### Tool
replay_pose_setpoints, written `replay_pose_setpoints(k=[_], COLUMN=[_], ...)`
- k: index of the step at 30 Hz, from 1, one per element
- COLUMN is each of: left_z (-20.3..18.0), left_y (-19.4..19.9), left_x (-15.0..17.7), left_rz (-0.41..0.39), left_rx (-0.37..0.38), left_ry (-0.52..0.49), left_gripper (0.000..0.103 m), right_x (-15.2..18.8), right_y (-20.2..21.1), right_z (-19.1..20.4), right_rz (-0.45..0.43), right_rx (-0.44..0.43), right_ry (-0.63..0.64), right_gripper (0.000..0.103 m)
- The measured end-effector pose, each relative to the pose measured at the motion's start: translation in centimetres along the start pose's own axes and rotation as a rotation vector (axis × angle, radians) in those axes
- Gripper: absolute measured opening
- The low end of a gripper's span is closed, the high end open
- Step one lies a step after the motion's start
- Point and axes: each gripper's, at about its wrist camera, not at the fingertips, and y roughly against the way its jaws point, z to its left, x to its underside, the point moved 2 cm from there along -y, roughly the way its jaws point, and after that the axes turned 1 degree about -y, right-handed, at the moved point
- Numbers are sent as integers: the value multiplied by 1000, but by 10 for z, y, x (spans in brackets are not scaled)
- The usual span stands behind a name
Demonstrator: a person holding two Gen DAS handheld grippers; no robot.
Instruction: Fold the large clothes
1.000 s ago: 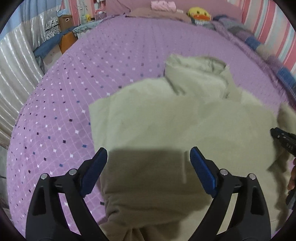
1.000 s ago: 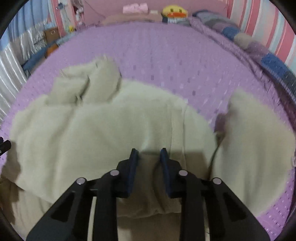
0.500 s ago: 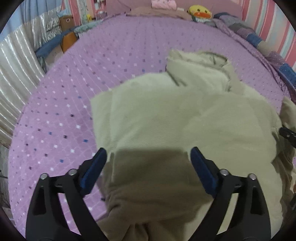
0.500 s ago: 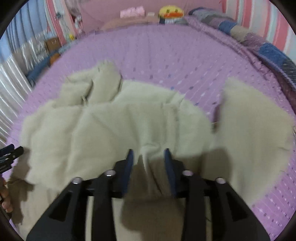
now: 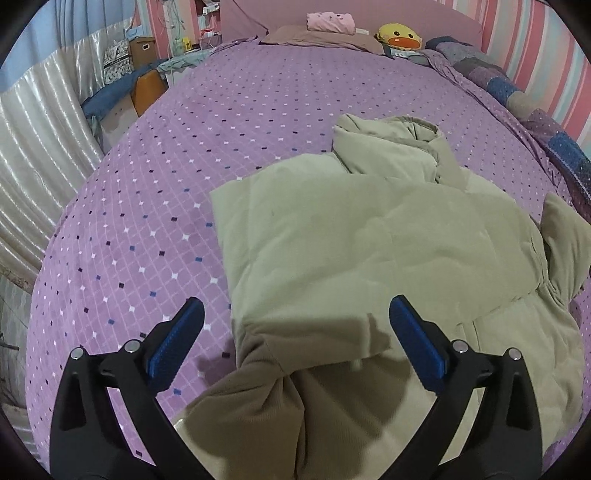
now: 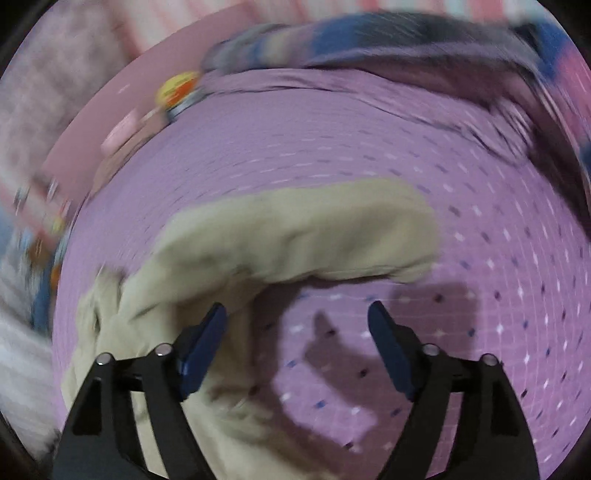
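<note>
Since the earlier frame your right gripper (image 6: 297,325) let go of the fabric and swung over to the spread sleeve (image 6: 295,236), its jaws opening with only bedspread (image 5: 147,221) between them. Your left gripper (image 5: 295,325) hangs wide open, holding nothing. The beige jacket (image 5: 369,240) lies half folded on the bed (soft, bulky, probably light); take the sleeve near its cuff.

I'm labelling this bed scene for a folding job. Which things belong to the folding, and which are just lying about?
Part of the job:
- beige jacket
- left gripper, open
- right gripper, jaws opening, nothing between them

Lying about:
- duck plush
- pink folded cloth
- patchwork quilt
- cardboard box
</note>
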Motion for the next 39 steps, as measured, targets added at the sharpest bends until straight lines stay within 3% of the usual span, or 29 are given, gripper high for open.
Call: replay_pose_setpoints(k=[6, 11, 12, 13, 15, 19, 21, 22, 24, 26, 27, 28, 29, 30, 32, 36, 39], left_z=[-2, 0, -1, -1, -3, -5, -5, -4, -4, -5, -7, -8, -9, -10, -10, -4, 5], left_y=[-7, -18, -19, -19, -17, -13, -6, -3, 2, 2, 1, -1, -2, -3, -5, -2, 0], left_x=[3, 2, 2, 2, 3, 4, 4, 4, 4, 6, 7, 9, 10, 12, 14, 11, 9], left_rz=[17, 44, 49, 50, 44, 35, 21, 12, 0, 0, 6, 11, 18, 22, 35, 29, 28], left_rx=[5, -13, -15, -16, -24, -55, -58, -53, -42, -27, -26, -31, -36, -32, -35, -64, -61], left_ry=[5, 18, 19, 17, 5, -30, -42, -44, -40, -36, -37, -41, -46, -49, -58, -61, -34], left_gripper=[99, 99, 99, 99, 99, 99, 99, 99, 99, 100, 100, 100, 100, 100, 100, 100, 100], right_x=[-21, -23, -23, -25, -34, -71, -106, -123, -141, -138, -134, -130, -124, -121, -117, -114, -101], right_y=[-51, -97, -103, -107, -108, -67, -17, 9, 17, 3, -3, -4, -2, 0, -2, -18, -38], right_z=[-51, -52, -51, -48, -42, -49, -61, -67, -74, -93, -107, -119, -142, -157, -177, -175, -179], right_rz=[47, 81, 75, 67, 54, -90, -244, -290, -214, -85, -46, -32, -39, -47, -32, 7, 32], right_rx=[-91, -158, -174, -206, -175, -116, -57, -46, -20, 96, 158, 207, 244, 235, 203, 192, 159], right_ry=[-429, -554, -552, -529, -450, -303, -201, -123, 0, 72, 75, 60, -6, -68, -164, -194, -237], right_gripper=[86, 88, 78, 48, 17, 9, 9, 9, 11, 28, 44, 55, 59, 67, 69, 70, 83])
